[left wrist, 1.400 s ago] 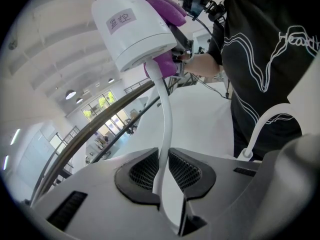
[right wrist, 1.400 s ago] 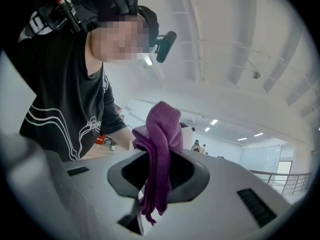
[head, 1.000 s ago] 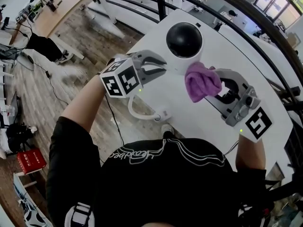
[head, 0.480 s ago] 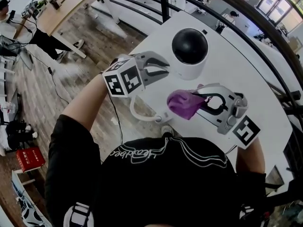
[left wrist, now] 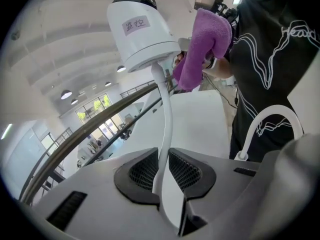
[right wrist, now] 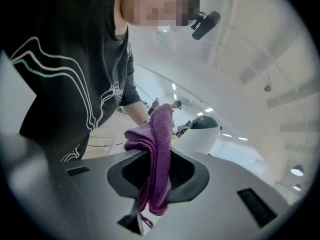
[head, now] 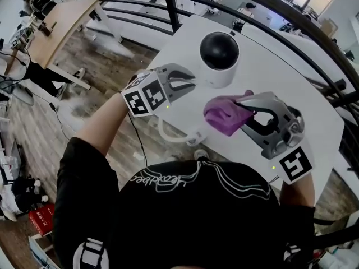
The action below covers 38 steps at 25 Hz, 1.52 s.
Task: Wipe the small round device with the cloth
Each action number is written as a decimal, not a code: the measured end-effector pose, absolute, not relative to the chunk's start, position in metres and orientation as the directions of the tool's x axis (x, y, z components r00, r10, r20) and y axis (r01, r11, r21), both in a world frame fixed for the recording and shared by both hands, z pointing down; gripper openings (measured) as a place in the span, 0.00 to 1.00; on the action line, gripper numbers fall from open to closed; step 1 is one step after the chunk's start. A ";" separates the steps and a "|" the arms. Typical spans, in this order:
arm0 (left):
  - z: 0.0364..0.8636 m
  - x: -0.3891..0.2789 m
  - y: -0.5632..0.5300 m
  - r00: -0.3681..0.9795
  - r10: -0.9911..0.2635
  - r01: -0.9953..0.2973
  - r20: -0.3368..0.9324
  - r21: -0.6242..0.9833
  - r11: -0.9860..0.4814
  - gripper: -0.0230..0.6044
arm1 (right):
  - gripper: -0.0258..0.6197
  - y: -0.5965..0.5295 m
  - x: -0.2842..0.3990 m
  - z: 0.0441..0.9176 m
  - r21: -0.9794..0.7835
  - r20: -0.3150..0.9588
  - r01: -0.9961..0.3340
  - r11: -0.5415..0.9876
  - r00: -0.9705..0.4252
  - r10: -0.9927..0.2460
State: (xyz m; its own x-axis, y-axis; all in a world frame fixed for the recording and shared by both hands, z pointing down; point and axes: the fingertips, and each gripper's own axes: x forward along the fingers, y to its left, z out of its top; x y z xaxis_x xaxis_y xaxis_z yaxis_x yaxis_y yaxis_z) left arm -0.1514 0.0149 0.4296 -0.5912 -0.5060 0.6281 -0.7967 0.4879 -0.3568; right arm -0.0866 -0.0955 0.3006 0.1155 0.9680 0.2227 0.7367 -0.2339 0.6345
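The small round device (head: 219, 58), a white body with a black dome, stands on the white table (head: 280, 77). Its white cable (head: 168, 133) runs into my left gripper (head: 192, 83), which is shut on it just left of the device. The left gripper view shows the cable (left wrist: 165, 129) pinched between that gripper's (left wrist: 162, 174) pads, with the device (left wrist: 140, 29) and the cloth (left wrist: 202, 44) beyond. My right gripper (head: 245, 103) is shut on the purple cloth (head: 224, 115), held a little in front of the device and apart from it. In the right gripper view the cloth (right wrist: 159, 149) hangs folded from the right gripper (right wrist: 155, 176).
The cable loops to a plug (head: 193, 140) at the table's near edge, close to the person's chest. A black railing (head: 280, 15) curves behind the table. A wooden table (head: 56, 21) stands on the floor far left.
The right gripper has pulled the cloth off the device's side and back toward the person. The left gripper keeps its hold on the cable in the same place.
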 end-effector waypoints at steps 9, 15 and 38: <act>0.427 -0.146 0.015 -0.524 -0.564 -0.849 0.638 -0.336 0.408 0.14 | 0.14 -0.086 -0.061 0.244 0.864 0.100 0.502 0.029 -0.228 0.969; 0.419 -0.148 0.013 -0.489 -0.604 -0.871 0.630 -0.319 0.373 0.14 | 0.14 -0.072 -0.062 0.221 0.952 0.068 0.302 0.056 -0.385 0.921; 0.414 -0.149 0.011 -0.397 -0.734 -0.917 0.551 -0.273 0.291 0.13 | 0.14 -0.050 -0.093 0.283 0.944 0.200 0.330 0.010 -0.598 0.776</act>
